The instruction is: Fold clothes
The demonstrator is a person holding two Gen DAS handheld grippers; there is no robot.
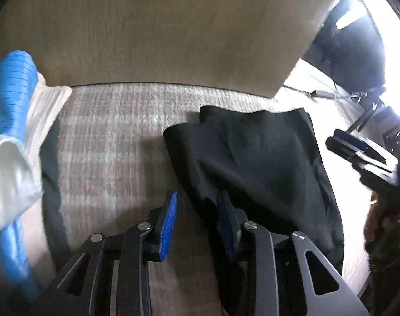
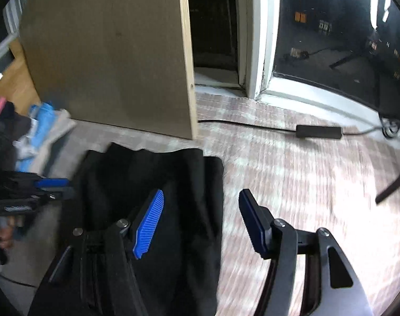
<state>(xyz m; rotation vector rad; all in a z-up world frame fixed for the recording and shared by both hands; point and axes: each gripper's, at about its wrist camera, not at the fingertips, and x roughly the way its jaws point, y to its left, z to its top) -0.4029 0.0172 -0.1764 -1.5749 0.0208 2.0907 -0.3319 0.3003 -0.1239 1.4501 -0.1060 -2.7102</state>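
- Garment (image 2: 157, 184): black cloth, partly folded, several layers with soft creases; lies flat on the carpet (image 1: 115, 142), its far edge near the foot of a board (image 1: 157, 31).
- Left tool (image 1: 197, 221): jaws parted a moderate way, blue ribbed pads facing each other; nothing between them. Its right pad hangs over the near left edge of the garment; contact with the cloth cannot be told.
- Right tool (image 2: 200, 221): jaws wide apart, holding nothing. Its left pad is over the garment, its right pad over bare carpet; the garment's right edge runs between them.
- Edges: garment's far corners lie stepped, one layer showing past another; right edge straight.
- Open room: bare checked carpet to the garment's right and between the garment and the pile on the left.
- Surroundings: upright tan board behind the garment; a black cable (image 2: 252, 125) with an adapter block (image 2: 318, 131) on the carpet beyond; a white door frame (image 2: 260, 36) behind.
- Left side: pile of blue and white cloth (image 1: 13, 121), with a dark piece beside it.
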